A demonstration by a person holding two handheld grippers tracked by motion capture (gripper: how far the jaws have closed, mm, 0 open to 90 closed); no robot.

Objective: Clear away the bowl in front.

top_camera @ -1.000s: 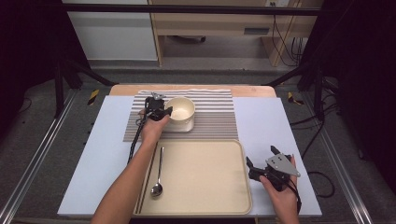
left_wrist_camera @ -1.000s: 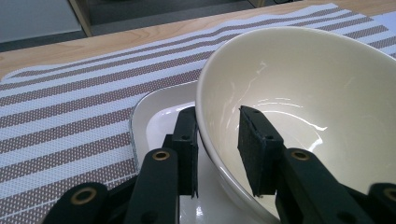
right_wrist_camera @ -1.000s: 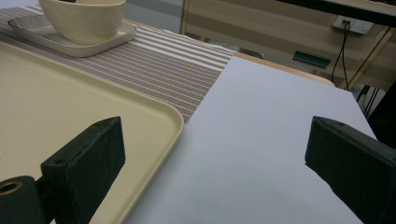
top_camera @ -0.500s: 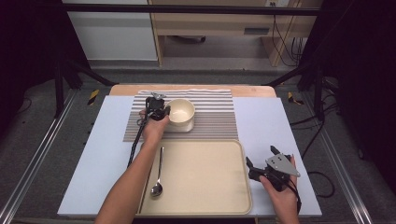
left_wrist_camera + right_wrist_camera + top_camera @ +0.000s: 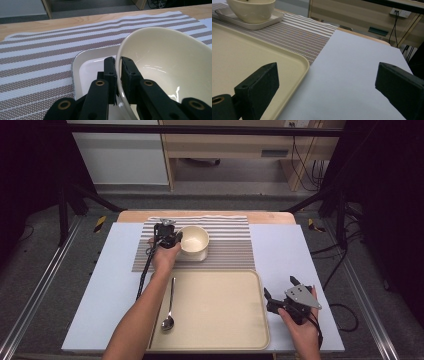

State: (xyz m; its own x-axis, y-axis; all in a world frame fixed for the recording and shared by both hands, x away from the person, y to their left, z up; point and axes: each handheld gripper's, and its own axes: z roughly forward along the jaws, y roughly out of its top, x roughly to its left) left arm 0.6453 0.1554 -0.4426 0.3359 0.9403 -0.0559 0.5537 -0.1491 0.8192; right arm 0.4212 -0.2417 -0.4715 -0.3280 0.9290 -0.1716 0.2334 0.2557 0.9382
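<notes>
My left gripper [image 5: 118,72] jaws pinch the cream bowl [image 5: 172,75] rim; my right gripper [image 5: 327,82] gapes wide beside the tray [image 5: 242,55]

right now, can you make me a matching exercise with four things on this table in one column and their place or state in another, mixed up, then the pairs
Things:
1. cream ceramic bowl
2. metal spoon
3. left gripper
4. right gripper

Place or state:
A. lying on the beige plastic tray
B. open above the white table surface
C. standing on the white square plate
D. shut on the bowl's rim

Pairs: 1-C, 2-A, 3-D, 4-B
</notes>
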